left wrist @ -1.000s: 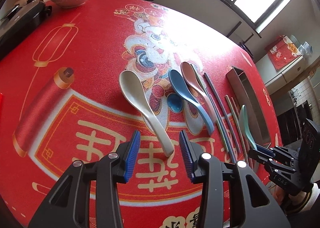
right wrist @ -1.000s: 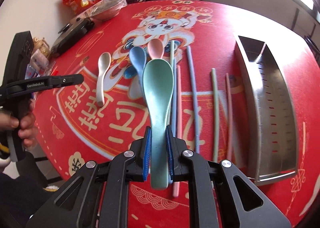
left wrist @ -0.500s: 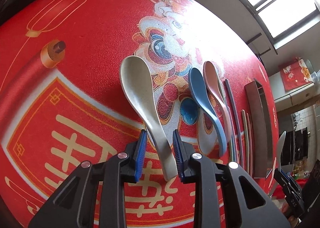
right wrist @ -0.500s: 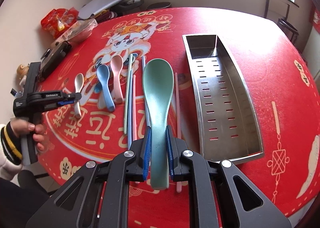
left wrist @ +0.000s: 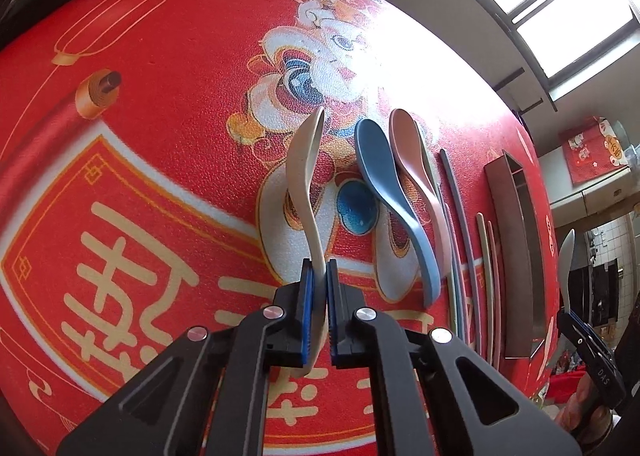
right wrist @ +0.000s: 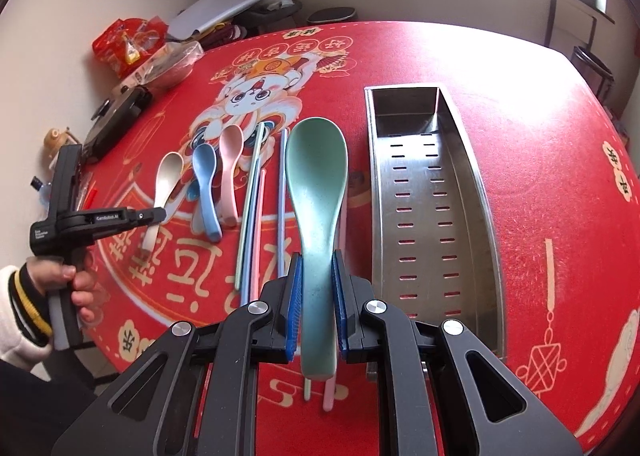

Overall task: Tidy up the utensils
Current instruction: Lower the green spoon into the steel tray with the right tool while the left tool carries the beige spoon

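Now left gripper [left wrist: 319,310] pinches cream spoon [left wrist: 306,180], right gripper [right wrist: 316,304] green spoon [right wrist: 318,192]; bowls forward.

A round table [right wrist: 540,144] with red printed cloth carries a blue spoon [right wrist: 205,184], pink spoon [right wrist: 231,172], chopsticks [right wrist: 252,200] and a steel tray [right wrist: 486,212].

A second ago the left tool [left wrist: 316,304] stood open around the beige spoon's [left wrist: 306,184] handle; it has since closed on that handle, and the spoon has tipped onto its edge, its bowl pointing toward 12 o'clock. The right tool [right wrist: 317,308], carrying the green spoon [right wrist: 318,192], has swung from above the chopsticks [right wrist: 256,192] toward the metal tray [right wrist: 436,212], which now lies just at its 2 o'clock.
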`<action>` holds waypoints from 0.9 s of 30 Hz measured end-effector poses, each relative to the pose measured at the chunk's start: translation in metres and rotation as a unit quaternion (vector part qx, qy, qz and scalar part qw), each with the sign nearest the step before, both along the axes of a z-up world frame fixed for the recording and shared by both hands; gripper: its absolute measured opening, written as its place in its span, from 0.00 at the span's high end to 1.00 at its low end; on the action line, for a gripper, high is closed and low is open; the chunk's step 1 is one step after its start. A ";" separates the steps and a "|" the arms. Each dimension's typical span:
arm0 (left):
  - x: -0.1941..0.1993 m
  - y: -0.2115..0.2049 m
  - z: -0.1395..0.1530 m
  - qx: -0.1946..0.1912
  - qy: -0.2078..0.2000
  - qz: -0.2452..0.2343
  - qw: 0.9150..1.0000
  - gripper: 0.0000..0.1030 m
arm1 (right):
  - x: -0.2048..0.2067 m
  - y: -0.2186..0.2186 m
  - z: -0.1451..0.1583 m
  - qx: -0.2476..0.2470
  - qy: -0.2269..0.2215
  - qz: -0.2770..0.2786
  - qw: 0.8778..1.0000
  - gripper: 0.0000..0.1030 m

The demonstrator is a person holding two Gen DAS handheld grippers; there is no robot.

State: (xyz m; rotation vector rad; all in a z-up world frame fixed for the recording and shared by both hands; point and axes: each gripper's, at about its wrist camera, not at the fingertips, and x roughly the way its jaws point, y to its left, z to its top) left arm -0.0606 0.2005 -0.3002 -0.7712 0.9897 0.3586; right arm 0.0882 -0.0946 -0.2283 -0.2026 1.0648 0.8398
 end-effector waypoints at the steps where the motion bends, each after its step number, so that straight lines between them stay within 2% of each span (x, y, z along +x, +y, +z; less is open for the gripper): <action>1: 0.001 -0.002 0.003 0.001 -0.001 0.003 1.000 0.94 | 0.002 0.000 0.001 0.001 0.000 0.003 1.000 0.86; 6: 0.001 -0.011 0.027 0.005 -0.024 0.016 1.000 0.94 | 0.018 -0.003 0.003 -0.001 -0.003 0.006 1.000 0.86; 16: 0.029 -0.055 0.083 0.022 -0.081 -0.008 0.996 0.94 | 0.067 -0.026 -0.013 -0.029 0.015 -0.060 0.998 0.86; 22: 0.033 -0.074 0.101 0.031 -0.094 -0.010 0.995 0.94 | 0.091 -0.008 -0.028 -0.045 0.036 -0.051 0.997 0.86; 27: 0.026 -0.081 0.103 0.030 -0.094 0.004 0.995 0.94 | 0.115 0.021 -0.049 -0.078 0.063 -0.044 0.994 0.86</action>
